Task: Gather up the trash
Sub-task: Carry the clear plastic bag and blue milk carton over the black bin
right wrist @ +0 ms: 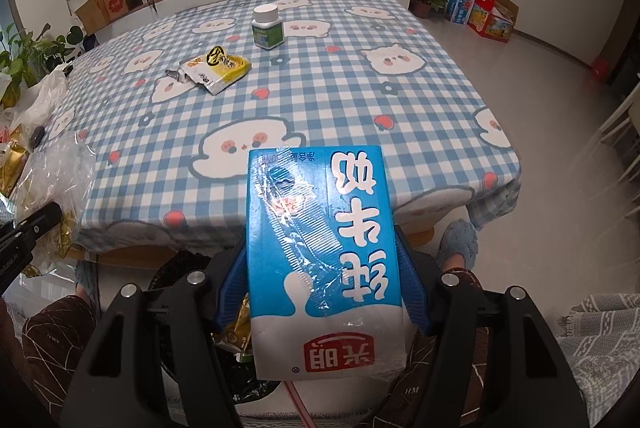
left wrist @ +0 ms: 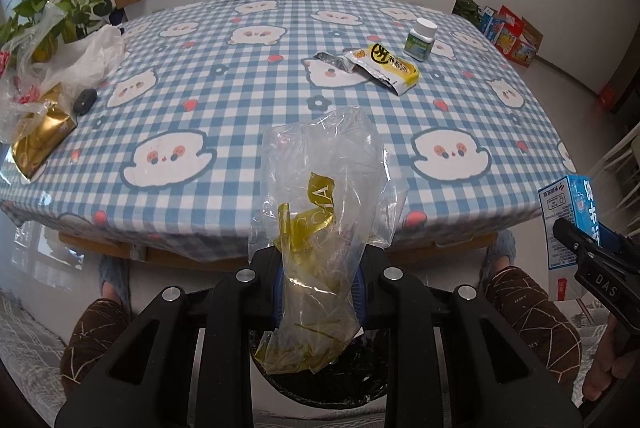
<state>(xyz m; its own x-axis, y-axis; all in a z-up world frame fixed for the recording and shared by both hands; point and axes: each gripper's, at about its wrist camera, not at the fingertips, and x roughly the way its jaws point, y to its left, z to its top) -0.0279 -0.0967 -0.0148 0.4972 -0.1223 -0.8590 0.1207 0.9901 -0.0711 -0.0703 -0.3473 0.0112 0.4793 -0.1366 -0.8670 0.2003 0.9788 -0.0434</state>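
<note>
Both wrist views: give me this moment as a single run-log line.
left gripper: shut on clear plastic wrapper | right gripper: shut on blue milk carton | on table: yellow snack packet, white-capped bottle

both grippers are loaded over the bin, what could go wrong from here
1. The clear plastic wrapper in the left gripper is limp and may cling to the pads instead of dropping into the black-lined bin.
2. The milk carton in the right gripper sits toward the bin's edge and might land outside.
</note>
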